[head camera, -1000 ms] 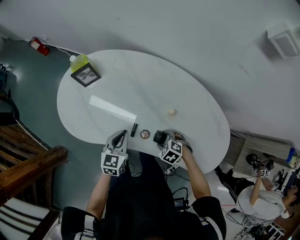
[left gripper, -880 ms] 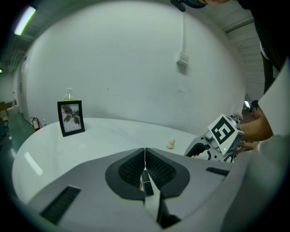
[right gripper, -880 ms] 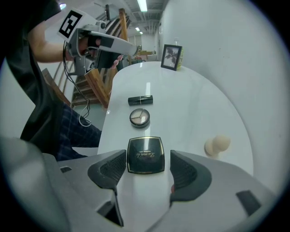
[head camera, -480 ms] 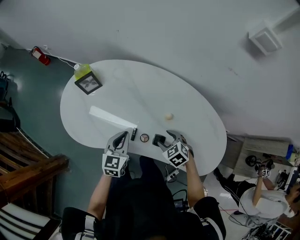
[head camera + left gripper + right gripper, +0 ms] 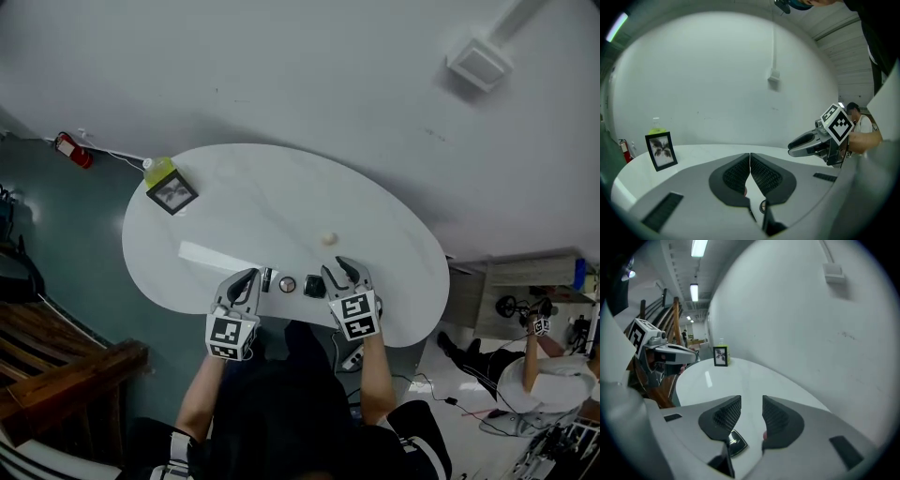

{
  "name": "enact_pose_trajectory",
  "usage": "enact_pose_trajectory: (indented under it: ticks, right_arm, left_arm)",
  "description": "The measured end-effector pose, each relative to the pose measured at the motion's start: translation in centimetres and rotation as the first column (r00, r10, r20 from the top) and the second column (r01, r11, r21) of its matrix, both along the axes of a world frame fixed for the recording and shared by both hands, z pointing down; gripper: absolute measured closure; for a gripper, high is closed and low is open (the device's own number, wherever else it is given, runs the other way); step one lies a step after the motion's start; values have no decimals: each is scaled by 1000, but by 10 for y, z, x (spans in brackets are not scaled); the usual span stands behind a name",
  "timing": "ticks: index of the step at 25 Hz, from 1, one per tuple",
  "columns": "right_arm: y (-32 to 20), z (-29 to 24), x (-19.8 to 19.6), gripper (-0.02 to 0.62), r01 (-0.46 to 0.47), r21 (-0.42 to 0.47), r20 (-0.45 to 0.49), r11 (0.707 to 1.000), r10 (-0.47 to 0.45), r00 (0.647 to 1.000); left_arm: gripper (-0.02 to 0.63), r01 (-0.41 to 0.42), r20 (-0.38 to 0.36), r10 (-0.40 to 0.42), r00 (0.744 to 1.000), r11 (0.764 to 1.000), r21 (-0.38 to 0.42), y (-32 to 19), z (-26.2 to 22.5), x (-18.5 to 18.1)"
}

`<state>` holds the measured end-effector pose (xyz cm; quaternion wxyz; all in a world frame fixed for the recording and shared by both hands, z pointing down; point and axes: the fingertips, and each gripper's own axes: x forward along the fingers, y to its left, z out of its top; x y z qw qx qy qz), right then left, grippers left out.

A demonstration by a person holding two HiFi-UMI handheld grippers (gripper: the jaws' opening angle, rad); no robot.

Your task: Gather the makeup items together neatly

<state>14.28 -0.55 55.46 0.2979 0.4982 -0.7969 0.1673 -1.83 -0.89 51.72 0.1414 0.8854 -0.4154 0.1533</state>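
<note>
Three makeup items lie in a row near the white table's (image 5: 281, 197) front edge: a dark lipstick tube (image 5: 268, 279), a small round compact (image 5: 288, 284) and a black square compact (image 5: 314, 286). A small beige ball (image 5: 328, 240) sits apart, farther back. My left gripper (image 5: 249, 276) hovers just left of the row, shut with nothing in it (image 5: 750, 159). My right gripper (image 5: 337, 266) hovers right of the black compact (image 5: 734, 442). Its jaws have just been closing; a gap remains and nothing is between them (image 5: 751, 406).
A framed picture (image 5: 172, 192) and a green-capped bottle (image 5: 157, 171) stand at the table's far left end. A wooden chair (image 5: 66, 366) is at the left. A person (image 5: 544, 375) sits at the far right.
The right gripper has lifted up and away from the black compact, which stays on the table, and its jaws have narrowed. The left gripper has risen a little.
</note>
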Motion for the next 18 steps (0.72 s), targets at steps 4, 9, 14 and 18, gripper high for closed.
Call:
enact_pose_trajectory:
  ticks: [4, 9, 14, 18]
  right_arm:
    - [2, -21, 6, 458, -101, 71, 30, 992, 99, 995]
    - [15, -48, 12, 518, -217, 167, 26, 962, 215, 976]
    - [30, -70, 23, 550, -352, 260, 66, 899, 347, 935]
    - [45, -85, 19, 555, -396, 296, 94, 869, 386, 918]
  left_arm:
    - [586, -47, -11, 47, 999, 999, 22, 0, -14, 6]
    - [586, -116, -16, 118, 993, 991, 66, 2, -34, 12]
    - [586, -169, -23, 172, 985, 980, 102, 3, -50, 14]
    - [586, -206, -27, 210, 977, 971, 121, 9, -60, 13]
